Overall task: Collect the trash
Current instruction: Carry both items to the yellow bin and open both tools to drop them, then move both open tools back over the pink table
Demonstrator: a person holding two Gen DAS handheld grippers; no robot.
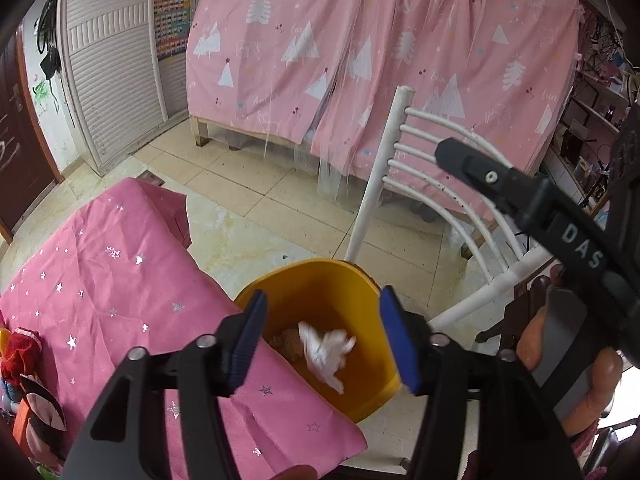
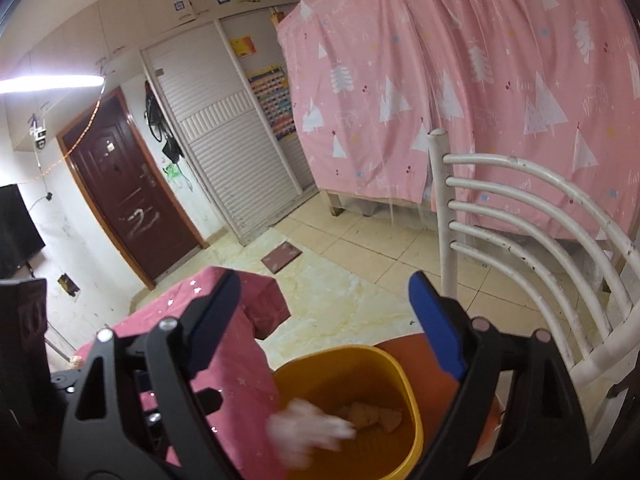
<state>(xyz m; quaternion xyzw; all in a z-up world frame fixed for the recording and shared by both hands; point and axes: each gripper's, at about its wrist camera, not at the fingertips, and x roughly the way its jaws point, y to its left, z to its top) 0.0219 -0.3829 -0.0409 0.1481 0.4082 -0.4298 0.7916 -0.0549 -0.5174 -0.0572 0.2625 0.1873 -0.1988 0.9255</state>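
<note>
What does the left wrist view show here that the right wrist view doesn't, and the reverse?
Left wrist only: the right gripper from outside, a red toy, cluttered shelves. Right wrist only: the dark TV screen, ceiling lamp. Both: yellow bin holding white tissue, pink star cloth, white chair, pink curtain.

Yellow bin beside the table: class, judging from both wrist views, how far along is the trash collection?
Done: an orange-brown scrap already lies in the yellow bin. In hand: a crumpled white tissue, blurred, is in the bin between the left gripper's open jaws; the right gripper holds nothing. Left: only toys show on the pink tablecloth; further trash cannot be seen.
</note>
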